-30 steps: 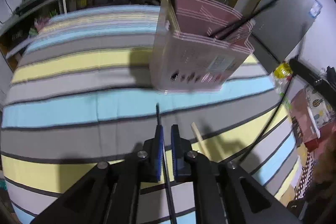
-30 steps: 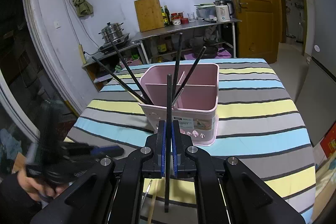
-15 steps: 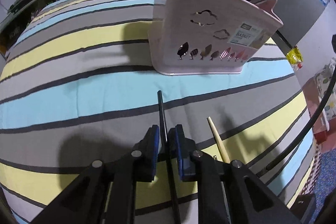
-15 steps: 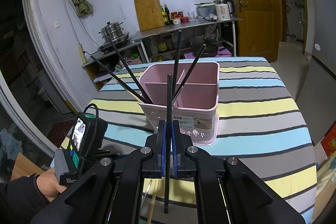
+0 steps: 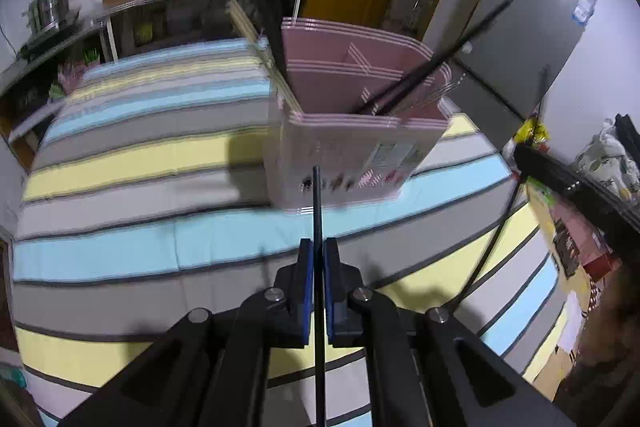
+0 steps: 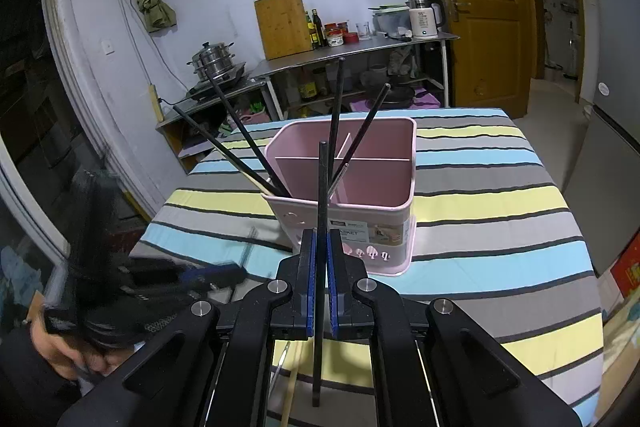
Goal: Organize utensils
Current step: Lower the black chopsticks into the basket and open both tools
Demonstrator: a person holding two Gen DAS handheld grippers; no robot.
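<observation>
A pink divided utensil basket (image 5: 352,147) (image 6: 360,195) stands on the striped tablecloth and holds several black chopsticks and a wooden one. My left gripper (image 5: 316,259) is shut on a black chopstick (image 5: 317,203) and holds it above the cloth, tip toward the basket's front wall. My right gripper (image 6: 319,251) is shut on another black chopstick (image 6: 321,187), held upright in front of the basket. In the right wrist view the left gripper (image 6: 208,273) appears blurred at the lower left. A wooden chopstick (image 6: 290,391) lies on the cloth under my right gripper.
The table (image 6: 500,203) carries a blue, yellow and grey striped cloth. Behind it stands a steel shelf (image 6: 352,47) with a cutting board, bottles, a kettle and a steamer pot. A yellow door (image 6: 480,7) is at the back right and a grey fridge (image 5: 532,27) beside the table.
My left gripper closed on the black chopstick that lay on the cloth and lifted it off, rising and tilting toward the basket. My right gripper stayed still with its chopstick.
</observation>
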